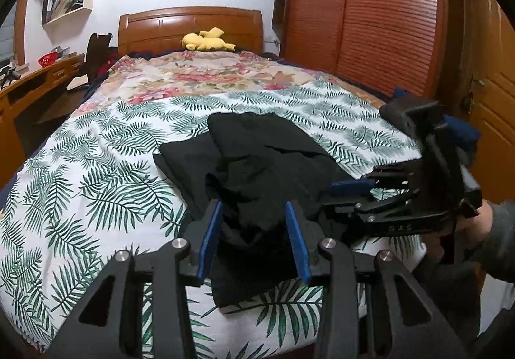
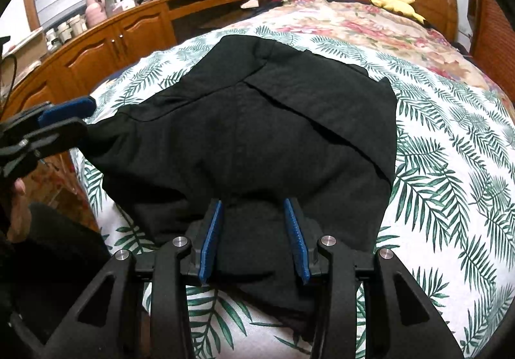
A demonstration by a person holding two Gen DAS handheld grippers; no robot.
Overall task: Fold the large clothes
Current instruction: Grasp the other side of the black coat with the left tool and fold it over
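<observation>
A large black garment (image 1: 257,172) lies partly folded on the leaf-print bedspread (image 1: 96,172); it also fills the middle of the right wrist view (image 2: 264,133). My left gripper (image 1: 254,220) is open, its blue pads on either side of a bunched near edge of the garment. My right gripper (image 2: 252,217) is open over the garment's near edge. In the left wrist view the right gripper (image 1: 351,188) reaches in from the right at the garment's edge. In the right wrist view the left gripper (image 2: 74,114) sits at the garment's left corner.
A yellow plush toy (image 1: 206,40) lies by the wooden headboard (image 1: 190,24). A floral quilt (image 1: 209,75) covers the far half of the bed. A wardrobe (image 1: 370,21) stands on the right. A wooden desk (image 2: 128,27) with bottles runs along the left.
</observation>
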